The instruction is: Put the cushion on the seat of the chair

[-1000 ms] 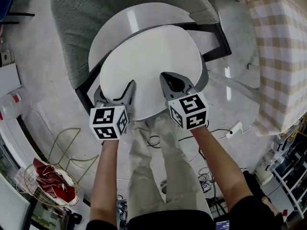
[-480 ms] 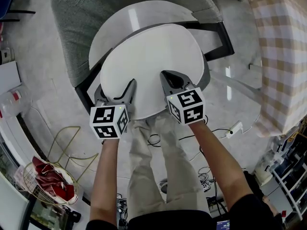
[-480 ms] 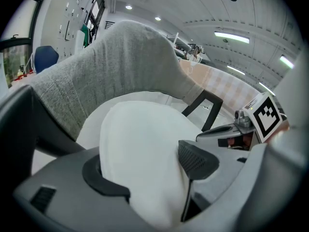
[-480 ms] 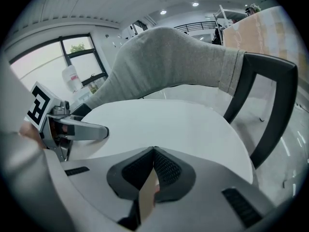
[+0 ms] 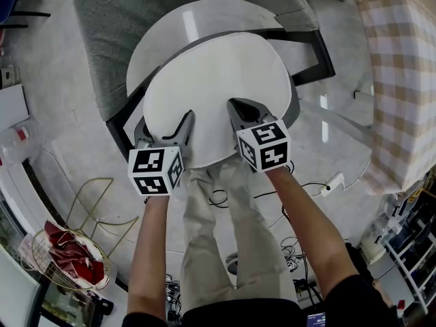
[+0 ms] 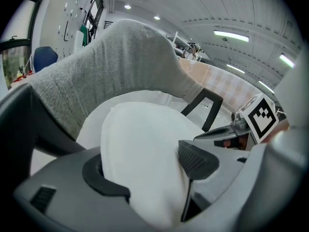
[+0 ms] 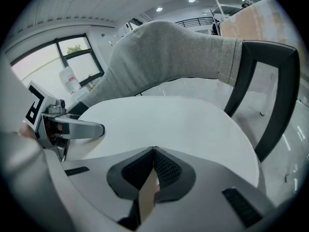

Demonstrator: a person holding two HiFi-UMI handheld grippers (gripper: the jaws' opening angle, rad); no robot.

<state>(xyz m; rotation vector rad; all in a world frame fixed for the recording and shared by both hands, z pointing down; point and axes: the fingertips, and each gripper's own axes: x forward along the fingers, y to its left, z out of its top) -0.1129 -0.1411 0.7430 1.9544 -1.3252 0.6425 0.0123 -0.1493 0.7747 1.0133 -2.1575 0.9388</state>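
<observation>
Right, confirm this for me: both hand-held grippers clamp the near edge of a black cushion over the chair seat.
Wrong colour: the cushion is white, not black, as the head view shows. The left hand-held gripper and right hand-held gripper do both clamp its near edge over the chair seat.

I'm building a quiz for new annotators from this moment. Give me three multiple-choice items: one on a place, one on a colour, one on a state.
1. In the head view, where is the checked tablecloth?
A. right of the chair
B. left of it
C. draped over its back

2. What colour is the cushion?
A. red
B. blue
C. white

3. How do the right tongs stand?
A. wide open, empty
B. shut on the cushion's edge
C. shut on a cable

Answers: 1 A, the cloth fills the right edge; 2 C, it is plain white; 3 B, the jaws meet on the edge, and the left tongs clamp the cushion too.
</observation>
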